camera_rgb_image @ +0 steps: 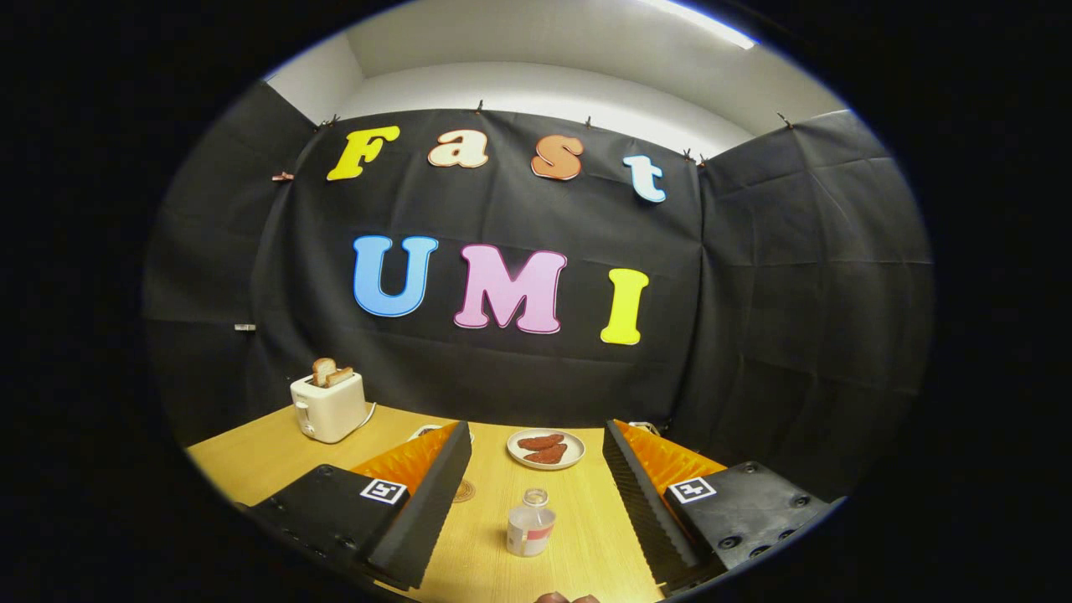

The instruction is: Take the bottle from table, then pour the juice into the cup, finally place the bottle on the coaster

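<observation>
A small clear bottle (530,524) with a red-and-white label stands upright on the wooden table (251,456), between my two fingers and apart from both. My gripper (538,442) is open, its fingers spread wide on either side of the bottle. A round coaster (463,490) lies on the table just beside the left finger, partly hidden by it. A white rim (423,431) peeks out behind the left finger's tip; I cannot tell whether it is the cup.
A white plate (546,449) with two reddish-brown pieces sits beyond the bottle. A white toaster (327,405) with bread slices stands at the back left. The black cloth wall rises right behind the table.
</observation>
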